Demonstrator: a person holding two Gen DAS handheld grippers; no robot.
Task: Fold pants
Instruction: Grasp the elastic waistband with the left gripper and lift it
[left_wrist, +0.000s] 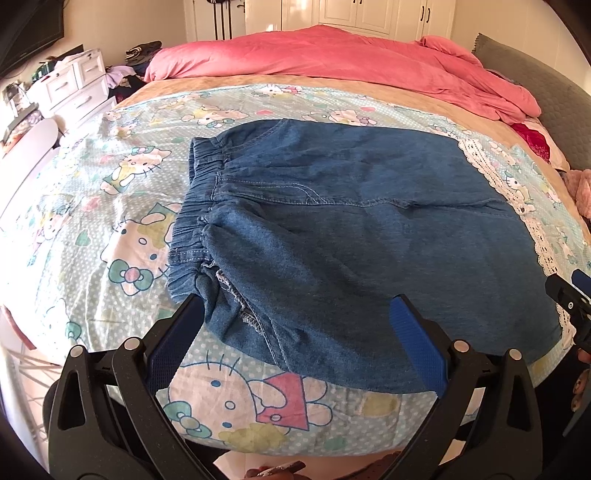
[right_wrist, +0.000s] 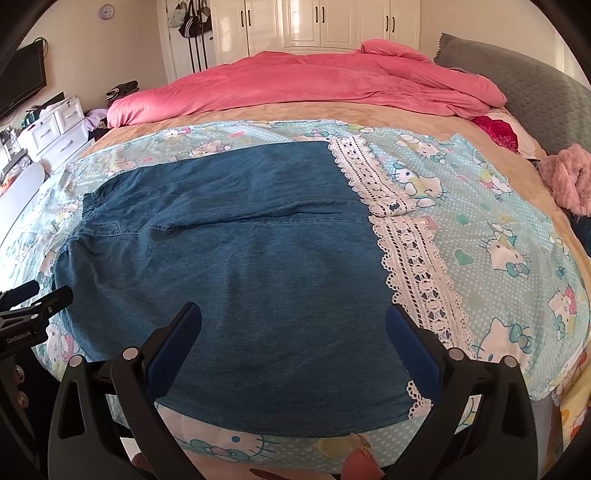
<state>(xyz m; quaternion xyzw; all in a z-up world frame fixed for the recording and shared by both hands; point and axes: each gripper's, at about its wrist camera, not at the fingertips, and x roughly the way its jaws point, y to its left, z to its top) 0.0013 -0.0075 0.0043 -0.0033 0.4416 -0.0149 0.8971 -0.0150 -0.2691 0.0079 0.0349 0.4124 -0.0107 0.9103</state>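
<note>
Blue denim pants (left_wrist: 354, 236) lie spread flat across the cartoon-print sheet, elastic waistband (left_wrist: 188, 229) to the left and white lace hems (right_wrist: 410, 251) to the right. The near waist corner is rumpled, showing inner seams. My left gripper (left_wrist: 299, 321) hovers open over that near waist corner, nothing between its blue-padded fingers. My right gripper (right_wrist: 295, 332) is open above the near leg (right_wrist: 258, 295), just left of the lace hem. Each gripper shows at the edge of the other's view: the right gripper (left_wrist: 569, 299) and the left gripper (right_wrist: 33, 306).
A pink duvet (right_wrist: 295, 85) is bunched along the far side of the bed. A grey headboard (right_wrist: 524, 88) and a pink fluffy item (right_wrist: 565, 177) sit at right. White drawers (left_wrist: 77, 85) stand at far left. The sheet's near edge (left_wrist: 288, 424) drops off below the pants.
</note>
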